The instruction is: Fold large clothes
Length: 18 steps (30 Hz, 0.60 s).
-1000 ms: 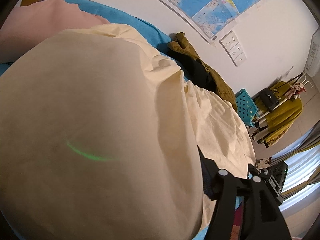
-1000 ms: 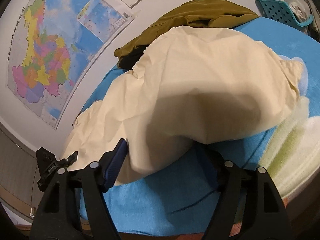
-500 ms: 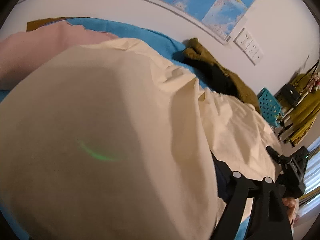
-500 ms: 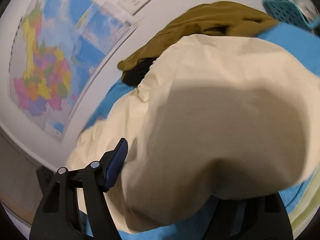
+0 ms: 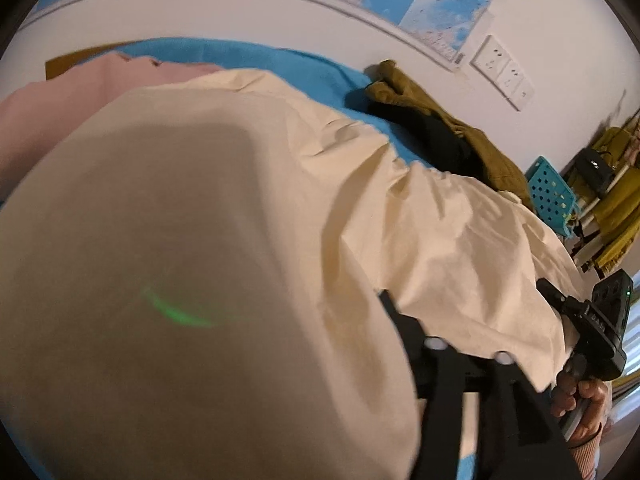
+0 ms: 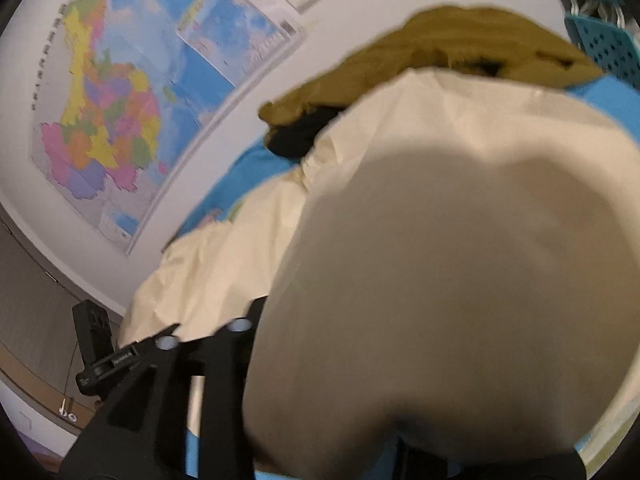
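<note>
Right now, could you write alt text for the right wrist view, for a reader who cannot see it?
A large cream garment bulges up close and fills most of the view, draped over the right gripper, whose jaws are closing. Behind it an olive-brown garment lies on blue bedding beside a white wall with a colourful map.

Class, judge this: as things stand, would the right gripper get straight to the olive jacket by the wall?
Probably not. The cream garment bulges over the right gripper, whose jaws are closing, and lies before the olive jacket.
</note>
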{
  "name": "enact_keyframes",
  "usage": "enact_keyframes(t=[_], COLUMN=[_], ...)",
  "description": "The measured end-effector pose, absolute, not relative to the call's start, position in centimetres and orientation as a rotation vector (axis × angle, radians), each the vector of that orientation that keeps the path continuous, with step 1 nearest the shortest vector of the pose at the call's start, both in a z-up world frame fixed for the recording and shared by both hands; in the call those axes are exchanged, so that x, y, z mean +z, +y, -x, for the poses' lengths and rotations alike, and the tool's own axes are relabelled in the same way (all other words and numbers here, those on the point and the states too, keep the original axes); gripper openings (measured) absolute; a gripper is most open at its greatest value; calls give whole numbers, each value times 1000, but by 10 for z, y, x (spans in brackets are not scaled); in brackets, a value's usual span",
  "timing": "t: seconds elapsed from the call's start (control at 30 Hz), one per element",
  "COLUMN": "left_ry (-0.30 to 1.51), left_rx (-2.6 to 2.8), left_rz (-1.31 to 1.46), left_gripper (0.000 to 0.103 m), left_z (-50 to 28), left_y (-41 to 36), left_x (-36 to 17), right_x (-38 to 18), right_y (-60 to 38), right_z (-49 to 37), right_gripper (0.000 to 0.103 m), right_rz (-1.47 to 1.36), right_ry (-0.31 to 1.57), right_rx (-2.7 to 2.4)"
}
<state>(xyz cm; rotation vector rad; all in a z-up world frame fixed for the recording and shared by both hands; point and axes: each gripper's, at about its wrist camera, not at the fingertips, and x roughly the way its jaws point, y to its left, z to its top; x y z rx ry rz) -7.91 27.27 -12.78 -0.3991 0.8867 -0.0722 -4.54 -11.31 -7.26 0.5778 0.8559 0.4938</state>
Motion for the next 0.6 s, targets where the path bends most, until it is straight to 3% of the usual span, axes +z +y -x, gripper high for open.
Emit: enact_keyframes(t=[0.1,0.17,0.23,0.3,0.47,0.6], left_ry=[879,879,879,878,875,871], left_rx=[-91,-74,-45,-40,-47,-42], left_rz=[404,393,366,361,362,343], left_gripper=[71,69,62,55,42,32], left_z=[75,74,73,73,71,71], left_y=[272,269,267,267,265,261], left_x=[-129,-129,-129,-129,-129,-123], right_x=[-78,-79,-79,-78,-80,-69], right_y=[-112,-111,-110,-110,-110,-110], right_z=[41,38,37,38,36,39], right_gripper=[54,53,38,30,28,19], right_rz=[-595,-605,-595,-581,-591,-559], right_ry=[856,847,838,828,839,799], right_rx=[503,504,502,510,528,554])
